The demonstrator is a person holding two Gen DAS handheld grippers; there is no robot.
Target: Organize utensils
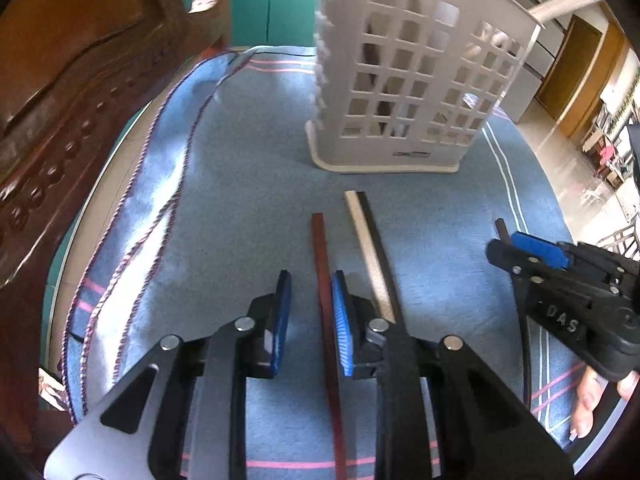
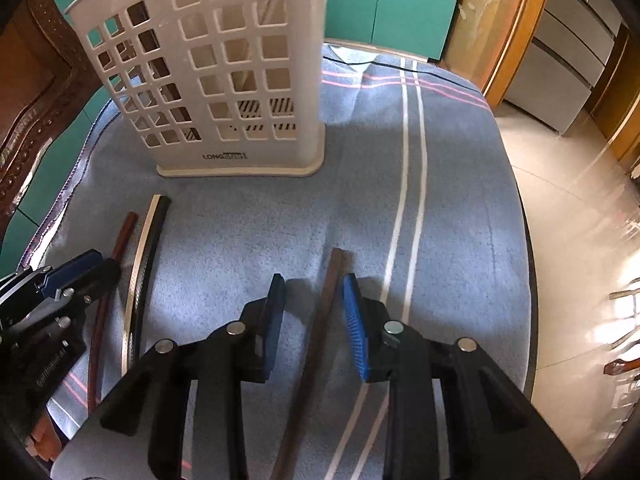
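Observation:
A red-brown chopstick (image 1: 320,248) lies on the blue cloth between the jaws of my left gripper (image 1: 311,280). It rests close against the right pad (image 1: 342,320), and a clear gap separates it from the left pad, so the gripper is open. A dark brown chopstick (image 2: 334,280) lies between the jaws of my right gripper (image 2: 314,280), with space on both sides, so it is open too. A white and black chopstick pair (image 1: 372,256) lies just right of the red one. The white lattice utensil basket (image 1: 400,92) stands upright behind them.
The blue striped cloth (image 2: 440,200) covers a small table whose edge drops to a tiled floor (image 2: 568,220) on the right. A carved wooden chair (image 1: 60,120) stands close on the left. Fingers of a hand (image 1: 588,400) show under the right gripper (image 1: 516,248). A pale handle (image 1: 568,0) sticks out of the basket top.

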